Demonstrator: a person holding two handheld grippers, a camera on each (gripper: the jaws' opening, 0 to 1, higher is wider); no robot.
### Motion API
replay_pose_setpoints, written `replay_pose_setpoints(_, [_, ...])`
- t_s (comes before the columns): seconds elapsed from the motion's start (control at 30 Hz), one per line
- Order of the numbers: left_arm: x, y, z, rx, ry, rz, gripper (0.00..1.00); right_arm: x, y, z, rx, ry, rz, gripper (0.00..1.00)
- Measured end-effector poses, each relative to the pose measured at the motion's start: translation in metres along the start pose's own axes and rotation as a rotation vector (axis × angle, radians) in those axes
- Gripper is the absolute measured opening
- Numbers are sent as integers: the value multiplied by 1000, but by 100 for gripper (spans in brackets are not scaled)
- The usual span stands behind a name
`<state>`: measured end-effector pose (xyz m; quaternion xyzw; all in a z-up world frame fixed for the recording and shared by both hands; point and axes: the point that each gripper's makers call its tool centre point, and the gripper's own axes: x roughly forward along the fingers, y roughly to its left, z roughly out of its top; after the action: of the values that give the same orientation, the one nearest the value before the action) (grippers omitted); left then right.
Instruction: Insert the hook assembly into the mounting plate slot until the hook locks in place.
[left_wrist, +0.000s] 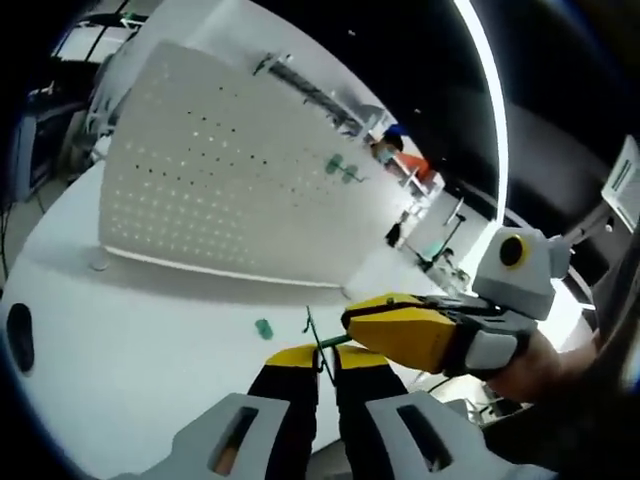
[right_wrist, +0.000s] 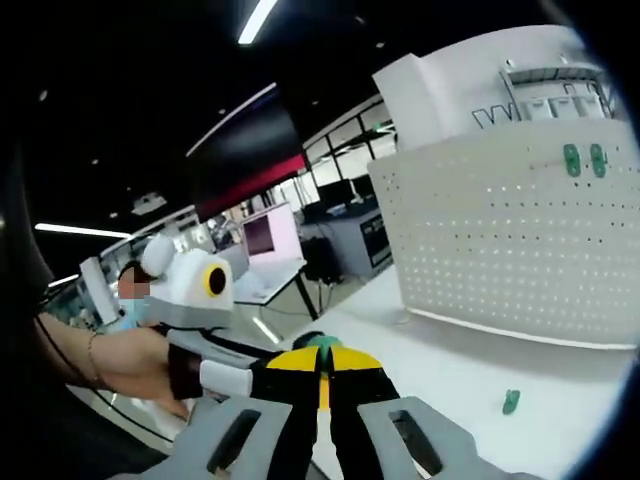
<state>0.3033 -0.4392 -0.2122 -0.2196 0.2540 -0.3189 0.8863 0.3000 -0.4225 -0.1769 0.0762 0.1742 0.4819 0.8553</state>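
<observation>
While both grippers pinch green hook (left_wrist: 318, 341), shape mostly hidden

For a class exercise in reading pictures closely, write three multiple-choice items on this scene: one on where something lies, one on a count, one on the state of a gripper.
1. Where does the loose green piece lie?
A. On the white table in front of the board
B. Hung on the board
C. On a chair

2. How many green hooks already sit side by side on the white pegboard?
A. None
B. Two
C. Five

3. In the left gripper view, how are the left gripper's jaws?
A. Wide open, holding nothing
B. Closed on a thin green hook
C. Closed on a cup

Answers: 1 A, it rests on the tabletop below the board's lower edge. 2 B, a pair shows high on the board. 3 B, the yellow tips meet around the thin green part.
</observation>
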Motion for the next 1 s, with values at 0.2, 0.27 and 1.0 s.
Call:
replay_pose_setpoints(0.2, [3, -5, 4, 8, -18, -12, 3, -7, -3, 3, 3, -15, -5, 0])
replay_pose_setpoints(0.27, [3, -6, 4, 5, -18, -15, 3, -8, -3, 3, 4, -18, -5, 0])
replay_pose_setpoints(1.0, [2, 3, -1, 94, 15, 62, 1, -13, 6, 1, 111, 17, 50, 21])
